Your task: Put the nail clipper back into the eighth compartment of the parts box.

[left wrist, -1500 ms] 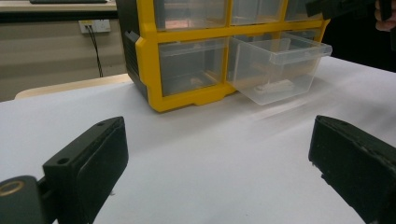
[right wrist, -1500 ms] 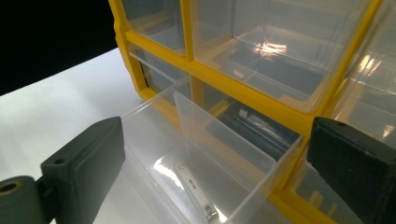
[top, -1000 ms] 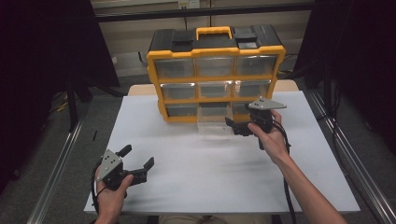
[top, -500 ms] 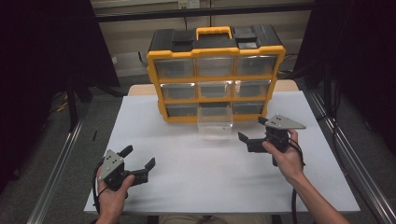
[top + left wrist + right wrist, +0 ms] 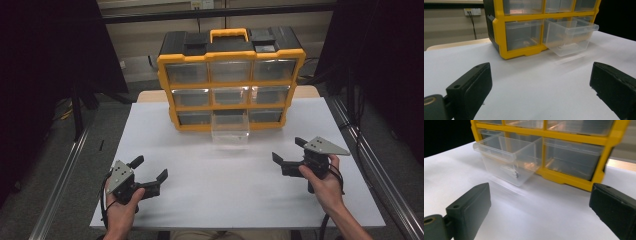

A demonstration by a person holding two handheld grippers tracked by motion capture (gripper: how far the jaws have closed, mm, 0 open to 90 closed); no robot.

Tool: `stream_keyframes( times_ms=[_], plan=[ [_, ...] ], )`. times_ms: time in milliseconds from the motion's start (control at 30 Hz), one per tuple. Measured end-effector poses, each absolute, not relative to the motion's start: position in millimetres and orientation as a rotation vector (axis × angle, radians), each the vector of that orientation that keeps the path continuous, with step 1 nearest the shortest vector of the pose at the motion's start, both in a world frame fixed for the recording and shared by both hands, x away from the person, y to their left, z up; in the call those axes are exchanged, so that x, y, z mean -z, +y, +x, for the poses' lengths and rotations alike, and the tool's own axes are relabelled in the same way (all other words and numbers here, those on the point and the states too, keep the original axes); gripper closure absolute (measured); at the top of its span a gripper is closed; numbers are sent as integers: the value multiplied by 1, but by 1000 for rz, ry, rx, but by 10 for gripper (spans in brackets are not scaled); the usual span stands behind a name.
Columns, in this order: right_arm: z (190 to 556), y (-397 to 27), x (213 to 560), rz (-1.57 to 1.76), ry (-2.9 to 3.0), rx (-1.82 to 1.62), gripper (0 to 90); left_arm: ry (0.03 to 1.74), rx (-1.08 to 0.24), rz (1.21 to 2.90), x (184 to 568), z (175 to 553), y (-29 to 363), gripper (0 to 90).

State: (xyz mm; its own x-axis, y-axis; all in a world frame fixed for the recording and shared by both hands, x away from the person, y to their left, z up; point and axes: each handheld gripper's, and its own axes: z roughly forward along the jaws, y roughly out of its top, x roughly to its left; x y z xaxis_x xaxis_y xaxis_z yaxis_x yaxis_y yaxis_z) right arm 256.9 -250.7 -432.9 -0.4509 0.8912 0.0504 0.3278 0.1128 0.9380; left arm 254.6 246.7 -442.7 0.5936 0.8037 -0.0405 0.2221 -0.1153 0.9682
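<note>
A yellow and black drawer cabinet [image 5: 230, 80] stands at the back of the white table [image 5: 220, 185]. Its bottom middle clear drawer [image 5: 230, 128] is pulled out; the same drawer [image 5: 570, 35] [image 5: 507, 160] shows a small dark item [image 5: 511, 171] inside it. My left gripper [image 5: 149, 176] rests open near the front left, held by a hand. My right gripper [image 5: 290, 156] hovers open at the right, well in front of the drawer, with nothing between its jaws.
The other clear drawers [image 5: 187, 73] sit closed in the cabinet. A yellow handle [image 5: 229, 34] tops it. Metal rails [image 5: 57, 185] run along both sides of the table, with dark curtains beyond. A wall socket [image 5: 470, 11] is behind.
My right gripper has let go of the pulled-out drawer and drawn back toward the front right of the table. The left gripper has stayed put.
</note>
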Motion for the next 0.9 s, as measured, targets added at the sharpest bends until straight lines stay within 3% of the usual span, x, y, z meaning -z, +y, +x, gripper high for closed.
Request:
stream_keyframes(
  times_ms=[900],
  plan=[
    [208, -294, 451, 1233, 1804, -1275, 16, 876, -624, 1645, 443, 254, 250, 43]
  ],
)
